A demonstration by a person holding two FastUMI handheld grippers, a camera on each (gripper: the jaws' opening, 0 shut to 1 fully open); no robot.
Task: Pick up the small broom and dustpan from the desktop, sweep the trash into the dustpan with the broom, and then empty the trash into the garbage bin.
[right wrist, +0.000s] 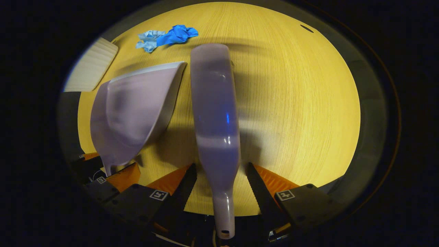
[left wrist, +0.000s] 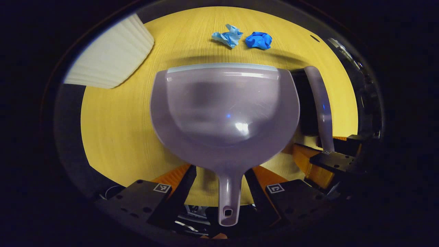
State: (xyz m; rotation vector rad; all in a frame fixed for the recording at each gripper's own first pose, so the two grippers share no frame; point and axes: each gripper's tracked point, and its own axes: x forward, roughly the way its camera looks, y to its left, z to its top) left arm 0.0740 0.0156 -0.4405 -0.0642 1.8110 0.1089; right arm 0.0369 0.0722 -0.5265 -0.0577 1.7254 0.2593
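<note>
A lavender dustpan (left wrist: 226, 109) is at the middle of the left gripper view, its mouth facing the trash. Its thin handle runs back between my left gripper (left wrist: 221, 169), which is shut on it. Beyond its lip lie a light blue paper wad (left wrist: 228, 35) and a dark blue paper wad (left wrist: 259, 40) on the yellow wooden table (left wrist: 116, 130). My right gripper (right wrist: 222, 164) is shut on the handle of the lavender broom (right wrist: 214, 96), seen from its back. In the left gripper view the broom (left wrist: 320, 103) shows dark bristles facing the dustpan. Both tools cast wide shadows on the table.
A white ribbed container (left wrist: 109, 58), perhaps the bin, stands past the table's far left edge. A small dark slot (right wrist: 306, 28) sits in the tabletop at the far right. Bare wood lies right of the broom.
</note>
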